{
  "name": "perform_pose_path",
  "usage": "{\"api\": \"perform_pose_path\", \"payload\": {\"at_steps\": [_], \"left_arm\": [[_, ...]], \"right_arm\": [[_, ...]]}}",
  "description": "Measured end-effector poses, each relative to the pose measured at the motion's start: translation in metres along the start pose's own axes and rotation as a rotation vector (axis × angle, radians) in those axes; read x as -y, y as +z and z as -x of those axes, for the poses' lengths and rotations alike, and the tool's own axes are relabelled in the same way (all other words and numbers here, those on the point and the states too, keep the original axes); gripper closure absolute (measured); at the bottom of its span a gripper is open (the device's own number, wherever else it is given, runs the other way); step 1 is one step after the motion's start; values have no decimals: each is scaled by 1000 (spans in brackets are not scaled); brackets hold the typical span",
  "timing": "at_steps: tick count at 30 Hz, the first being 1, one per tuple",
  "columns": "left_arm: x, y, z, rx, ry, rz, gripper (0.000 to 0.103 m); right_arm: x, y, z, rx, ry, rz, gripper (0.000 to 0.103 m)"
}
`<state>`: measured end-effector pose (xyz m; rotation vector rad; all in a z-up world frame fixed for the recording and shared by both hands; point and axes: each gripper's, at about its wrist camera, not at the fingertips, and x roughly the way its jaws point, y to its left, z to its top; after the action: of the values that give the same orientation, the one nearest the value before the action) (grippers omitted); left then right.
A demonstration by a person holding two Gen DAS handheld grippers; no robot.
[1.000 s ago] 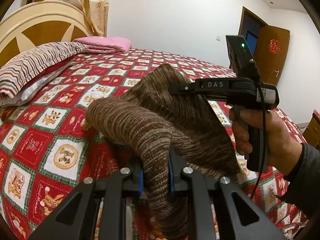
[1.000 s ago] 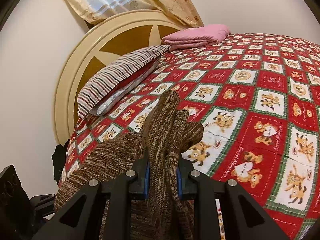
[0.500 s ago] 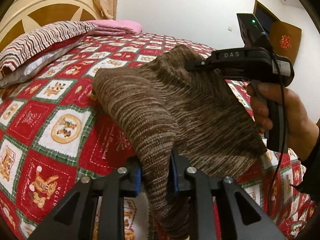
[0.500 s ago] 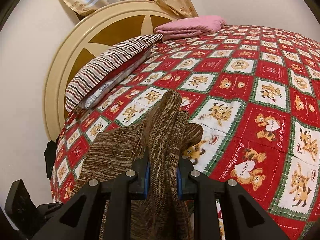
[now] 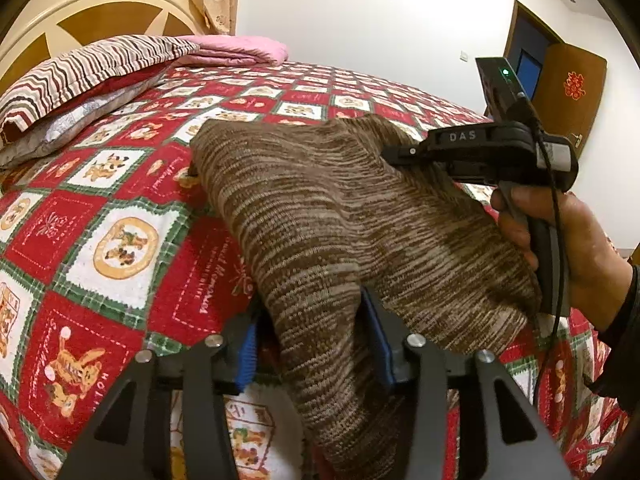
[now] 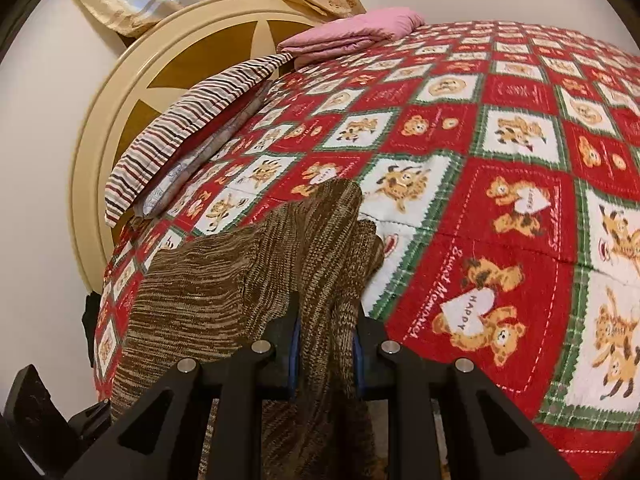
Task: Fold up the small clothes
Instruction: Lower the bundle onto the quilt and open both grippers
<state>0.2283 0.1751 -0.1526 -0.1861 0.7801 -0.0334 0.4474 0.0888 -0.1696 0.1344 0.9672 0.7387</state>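
- The knit (image 5: 328,216) is a brown-and-tan streaked, ribbed piece, thick and soft; its stripes run in fine broken lines across the fabric.
- It lies draped over the bed (image 5: 120,240), on the red, white and green bear-print quilt, on the near part well away from the headboard (image 5: 92,12).
- One folded edge of the knit, on the headboard side, forms a rounded roll; the rest spreads toward your right hand (image 5: 560,240) in a broad, slightly rumpled flap.
- Your left hand-held gripper (image 5: 312,344) has just been opening: its blue pads stand apart with a hanging strip of knit between them, and a gap shows on the left pad's side.
- Your right hand-held gripper (image 6: 324,344) is clamped on the knit: a bunched, upright fold is pinched between its pads, and the fabric rises above them to a peak.
- From that peak, in the right wrist view, the knit falls toward the headboard side in a wide sheet over the bed's edge.
- A striped pillow (image 5: 80,76) and a folded pink cloth (image 5: 244,50) sit by the headboard, well apart from the knit.
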Motion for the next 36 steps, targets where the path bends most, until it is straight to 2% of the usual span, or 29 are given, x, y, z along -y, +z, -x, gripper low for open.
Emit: {"api": "perform_pose_path", "payload": {"at_steps": [6,9,10,11,13,17,19,21,25,27,30,31,32,33,36], "left_arm": [[1,-1,0,0,5,-6,49],[2,-1,1,-6,18,-16,40],[2,-1,3,-7,34,-19,33],[2,-1,4,-7,48,-19,30],[-2,0,8,2,58,-13,29],[-13,9,20,52,87,3,26],[-20,16,23,72,101,-1,16],[-27,23,21,94,129,-8,9],[-33,37,12,125,175,-34,9],[-34,45,8,153,216,-50,9],[-37,57,-8,175,333,-93,8],[-38,59,-18,153,371,-116,6],[-40,60,-26,123,385,-130,5],[-45,61,-33,79,381,-122,4],[-52,62,-31,70,383,-93,0]], "right_arm": [[-1,0,-1,-2,-7,10,83],[4,-2,-2,-7,-3,-8,82],[6,-2,-3,-13,3,-19,80],[9,-2,-3,-16,12,-32,76],[13,-3,-3,-23,15,-48,69],[14,-7,5,-32,19,-55,66],[13,-11,19,-25,0,-50,63],[12,-18,36,-14,-22,-32,63],[4,-47,81,9,8,-13,63],[-3,-64,93,-11,25,-1,63],[-15,-92,94,-67,27,36,63],[-18,-97,91,-80,11,52,64],[-22,-102,89,-87,-19,79,81],[-25,-105,88,-88,-57,111,87],[-24,-104,101,-85,-57,89,95]]}}
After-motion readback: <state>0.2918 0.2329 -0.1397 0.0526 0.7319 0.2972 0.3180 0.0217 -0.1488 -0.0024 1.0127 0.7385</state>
